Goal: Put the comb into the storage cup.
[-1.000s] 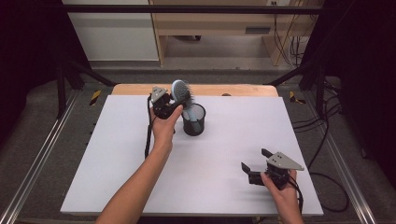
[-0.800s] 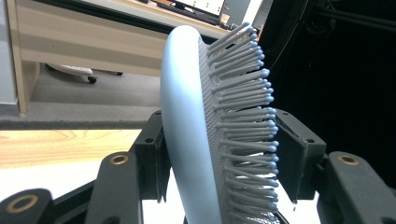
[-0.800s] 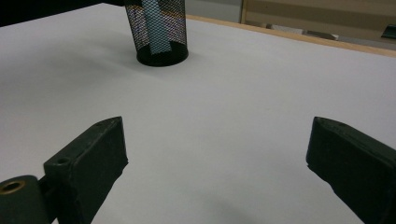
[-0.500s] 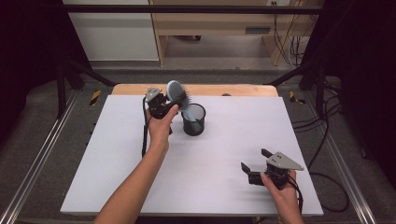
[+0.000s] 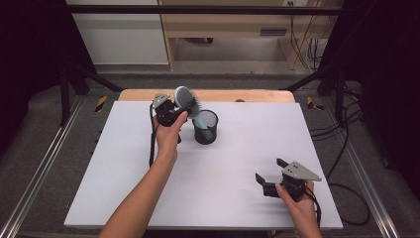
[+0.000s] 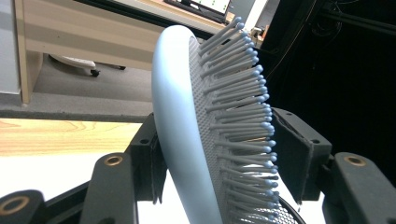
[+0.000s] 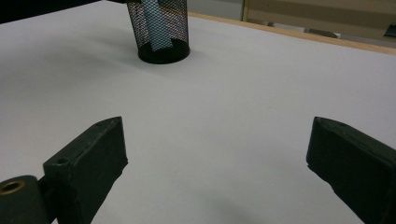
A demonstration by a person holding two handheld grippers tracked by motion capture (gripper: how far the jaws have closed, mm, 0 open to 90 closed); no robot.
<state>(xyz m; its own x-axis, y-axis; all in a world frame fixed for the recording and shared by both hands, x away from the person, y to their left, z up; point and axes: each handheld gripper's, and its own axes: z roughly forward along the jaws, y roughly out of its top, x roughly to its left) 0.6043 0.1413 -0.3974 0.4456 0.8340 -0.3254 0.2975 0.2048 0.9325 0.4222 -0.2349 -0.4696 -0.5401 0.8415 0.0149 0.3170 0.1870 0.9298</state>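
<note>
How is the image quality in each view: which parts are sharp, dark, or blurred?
High view: even light on the white table, black surroundings, slightly soft. Left gripper view: hairbrush close and sharp, background at right dark. Right gripper view: mesh cup with a soft shadow, near jaws slightly blurred.

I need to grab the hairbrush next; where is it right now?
In the high view the hairbrush stands left of centre at the table's far edge, handle down in the black mesh cup, its head between the left gripper jaws.
</note>
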